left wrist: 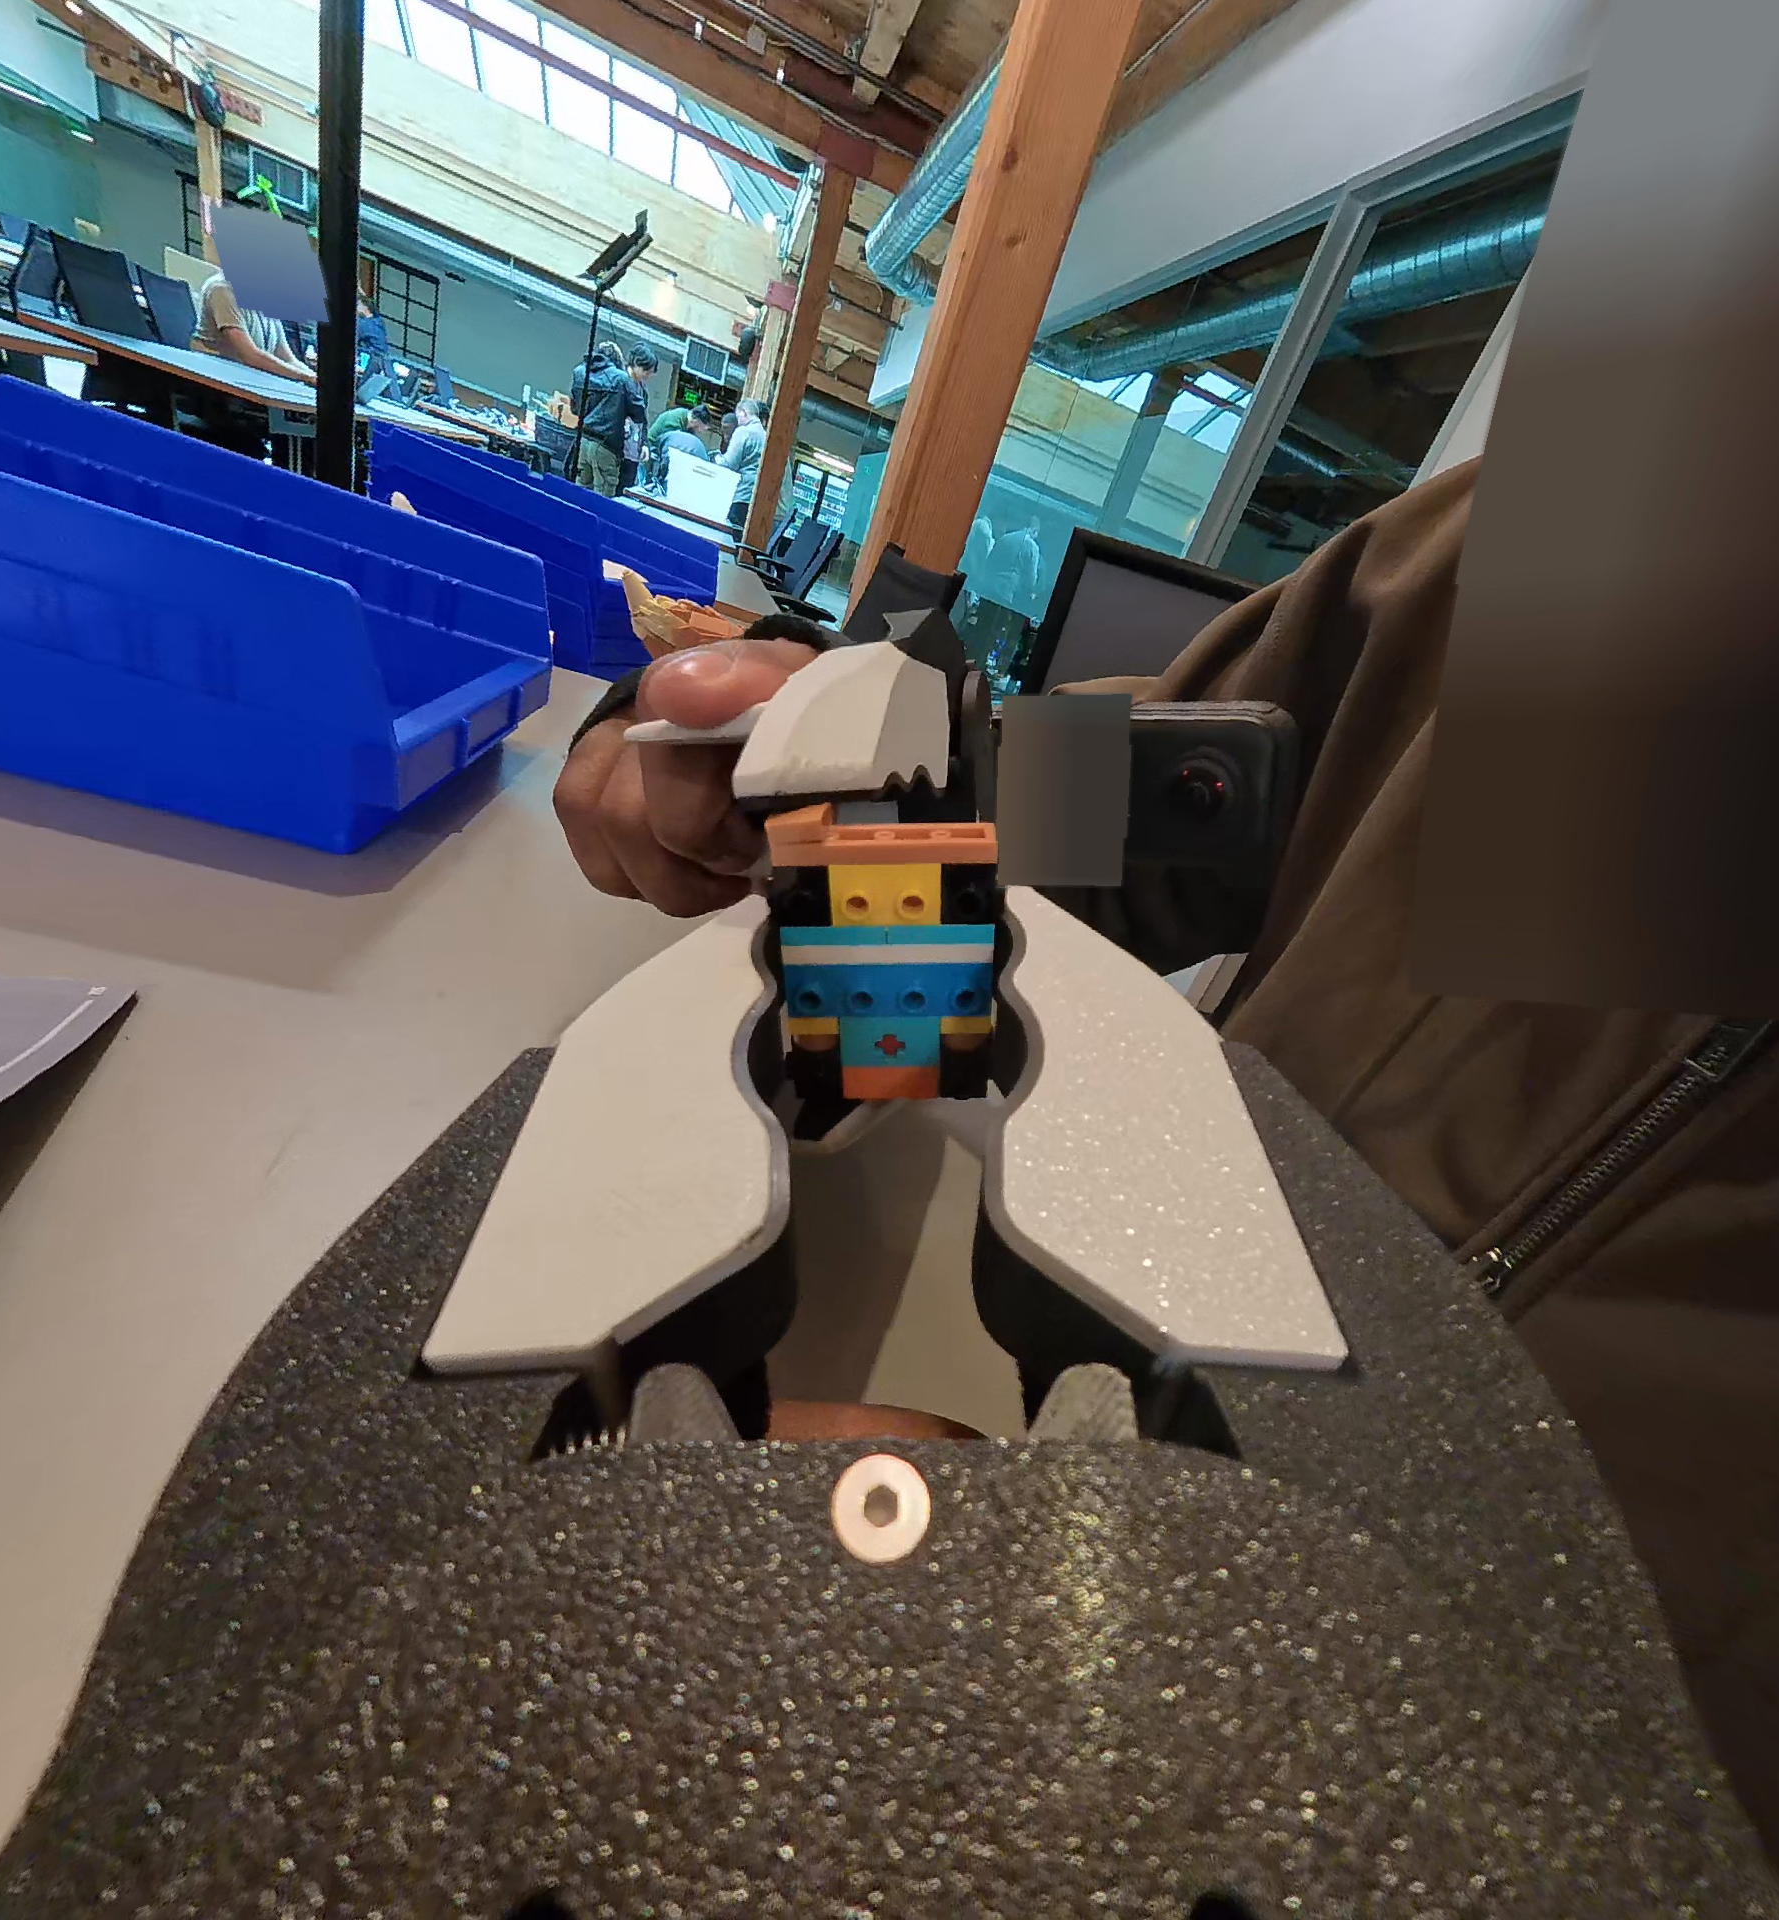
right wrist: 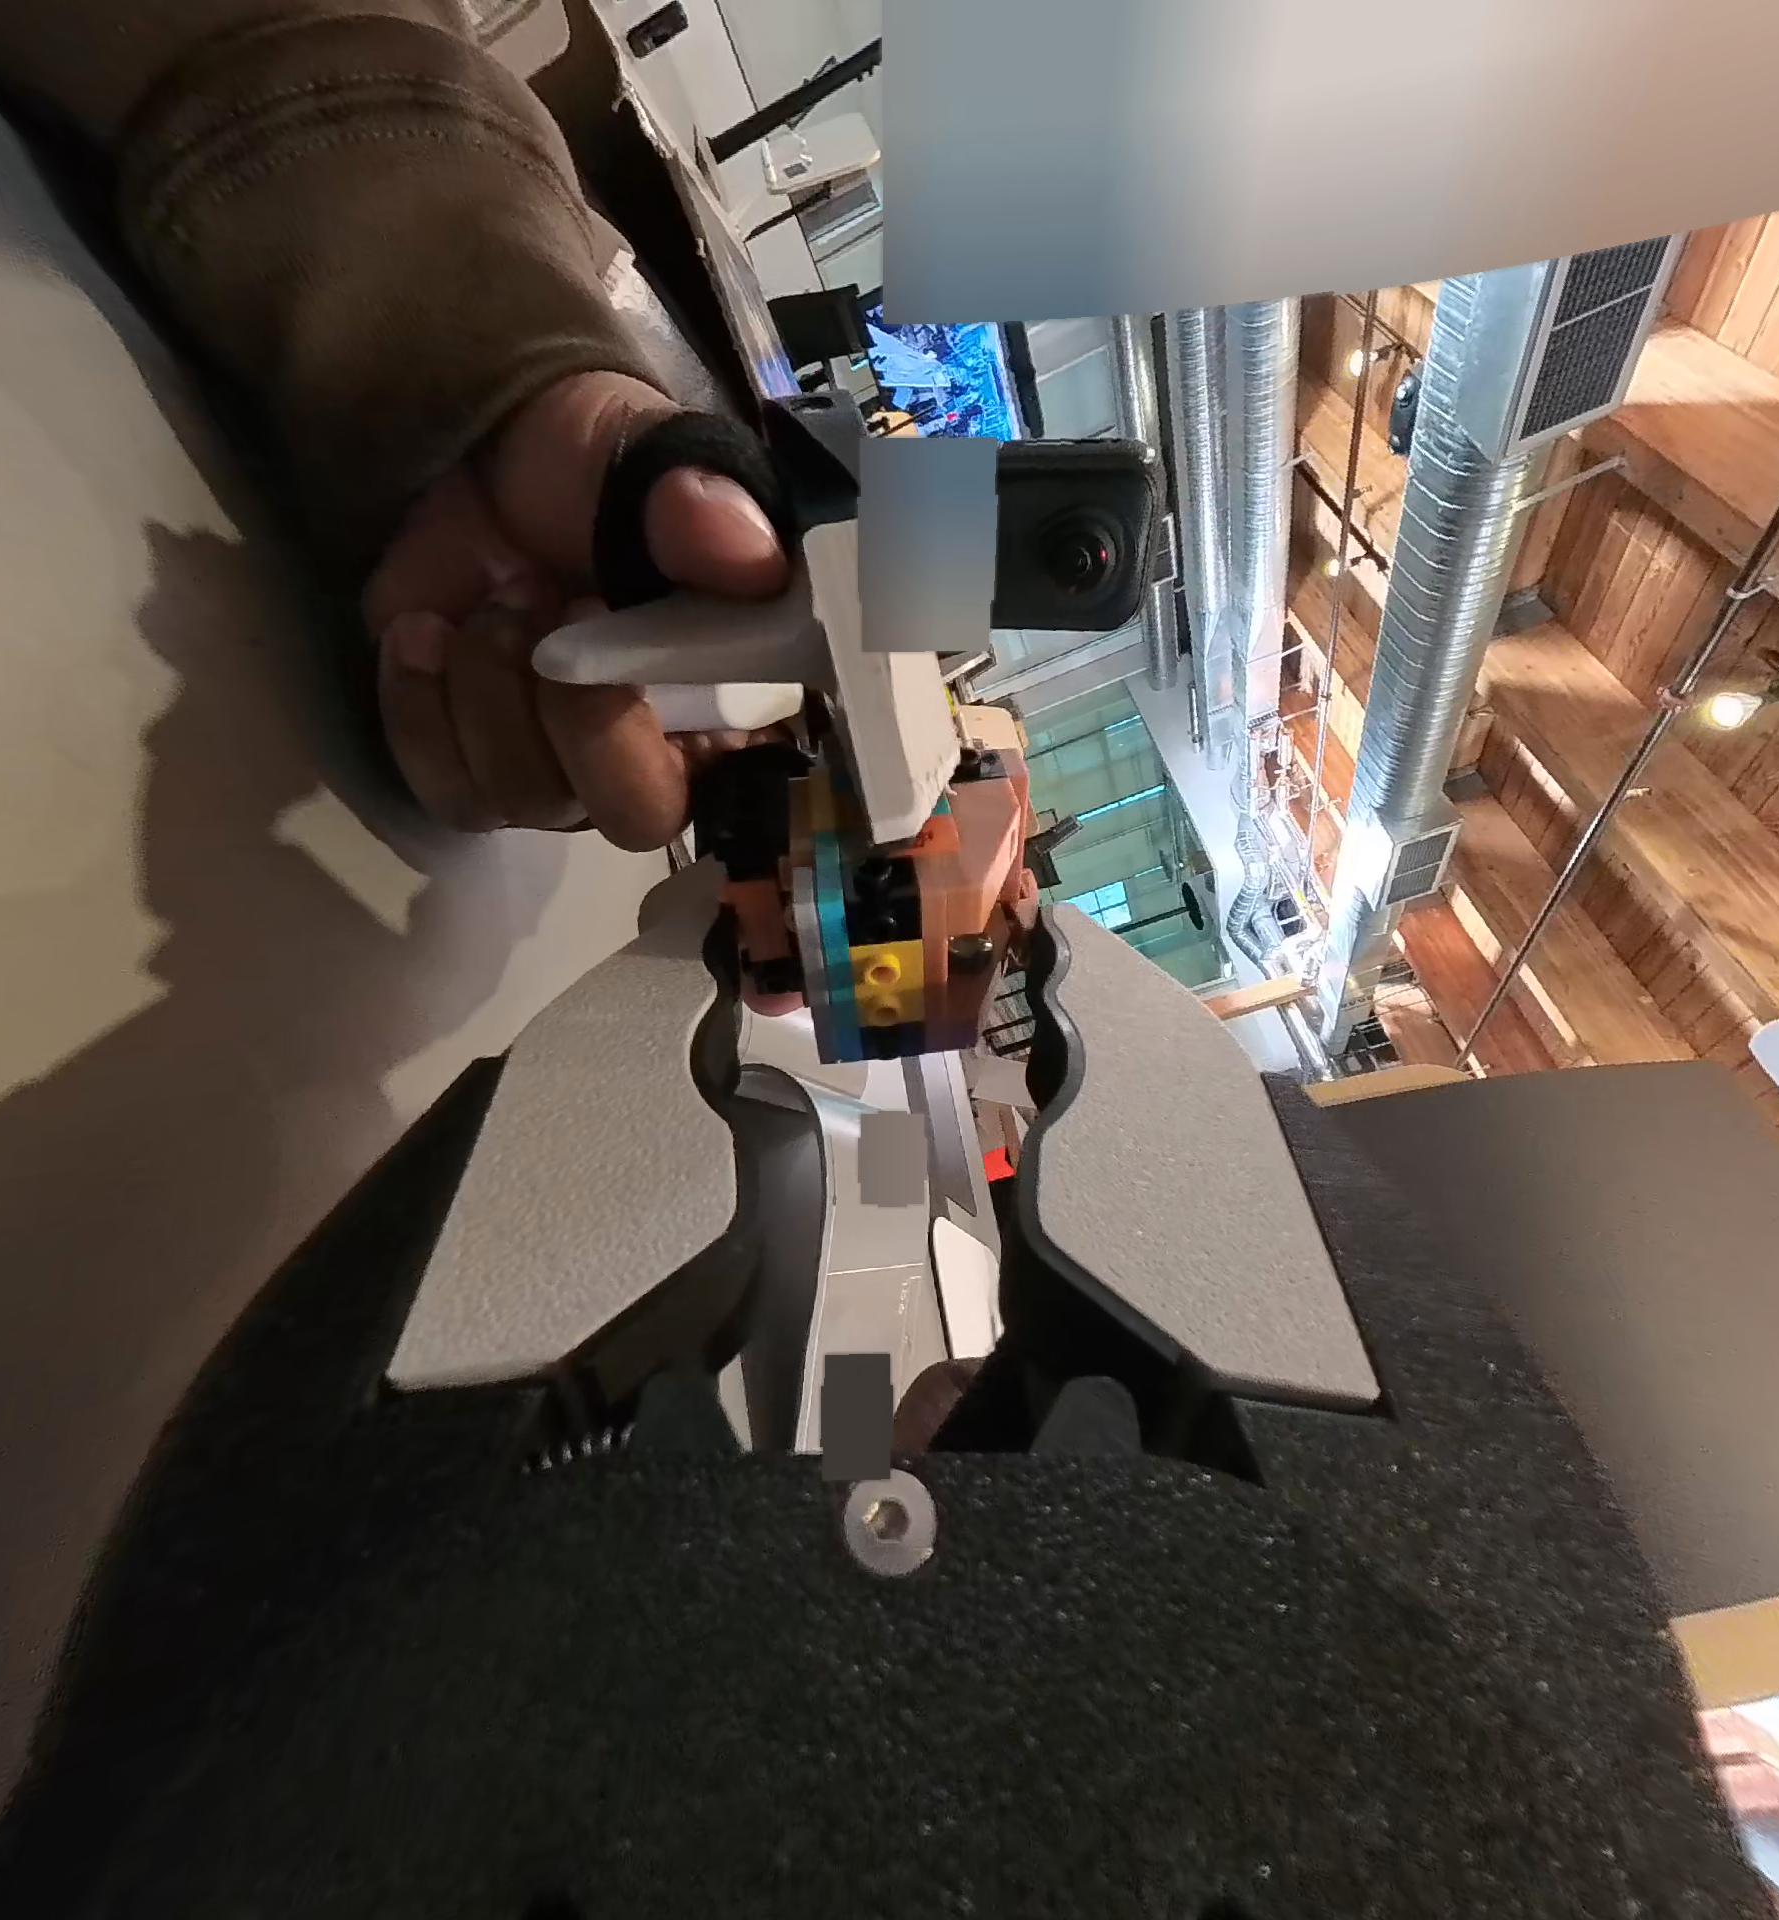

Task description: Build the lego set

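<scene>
Left claw [left wrist: 890, 1023] clamping lego model [left wrist: 887, 977], right claw [right wrist: 885, 977] closed on it, blue bins [left wrist: 241, 665] behind

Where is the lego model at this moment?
The lego model is off the table, central in both wrist views, between the left gripper's fingers, with the right gripper at its orange top.
</scene>
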`<state>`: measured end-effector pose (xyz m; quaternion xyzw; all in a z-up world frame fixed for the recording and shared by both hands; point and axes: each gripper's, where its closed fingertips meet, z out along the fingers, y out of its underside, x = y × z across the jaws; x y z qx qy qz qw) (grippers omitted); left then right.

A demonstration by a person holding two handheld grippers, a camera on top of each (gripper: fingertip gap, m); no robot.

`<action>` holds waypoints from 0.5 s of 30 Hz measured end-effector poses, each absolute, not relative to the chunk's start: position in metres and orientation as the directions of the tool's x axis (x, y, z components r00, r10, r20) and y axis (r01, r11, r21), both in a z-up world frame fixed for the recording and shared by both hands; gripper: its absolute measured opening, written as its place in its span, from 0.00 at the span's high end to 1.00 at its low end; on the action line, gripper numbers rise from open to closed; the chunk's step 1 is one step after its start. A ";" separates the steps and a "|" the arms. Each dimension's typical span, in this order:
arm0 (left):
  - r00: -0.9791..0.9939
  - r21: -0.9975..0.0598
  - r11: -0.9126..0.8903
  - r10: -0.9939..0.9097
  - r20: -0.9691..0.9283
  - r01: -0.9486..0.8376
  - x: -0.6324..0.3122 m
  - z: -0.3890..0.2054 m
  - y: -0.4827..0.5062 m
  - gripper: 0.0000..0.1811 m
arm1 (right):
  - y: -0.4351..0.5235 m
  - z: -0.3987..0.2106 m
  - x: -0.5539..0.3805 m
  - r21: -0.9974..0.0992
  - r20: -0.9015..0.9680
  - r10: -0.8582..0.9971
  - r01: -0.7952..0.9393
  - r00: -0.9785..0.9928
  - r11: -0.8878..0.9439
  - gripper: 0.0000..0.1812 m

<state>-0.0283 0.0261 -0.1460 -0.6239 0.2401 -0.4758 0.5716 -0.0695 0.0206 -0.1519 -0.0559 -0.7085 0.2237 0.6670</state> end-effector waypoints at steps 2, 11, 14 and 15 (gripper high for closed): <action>0.431 -0.940 -0.235 -0.842 0.324 0.247 -0.028 -0.146 0.026 0.80 | 0.021 -0.152 -0.070 -0.394 0.919 0.379 -0.219 -0.106 0.893 0.70; 0.429 -0.935 -0.255 -0.836 0.342 0.247 -0.028 -0.148 0.027 0.80 | 0.022 -0.154 -0.069 -0.379 0.925 0.362 -0.219 -0.117 0.899 0.71; 0.429 -0.934 -0.260 -0.835 0.345 0.246 -0.028 -0.149 0.028 0.80 | 0.022 -0.155 -0.070 -0.372 0.928 0.354 -0.215 -0.117 0.903 0.71; 0.429 -0.932 -0.264 -0.833 0.349 0.247 -0.028 -0.149 0.028 0.80 | 0.023 -0.155 -0.070 -0.373 0.927 0.355 -0.212 -0.120 0.903 0.71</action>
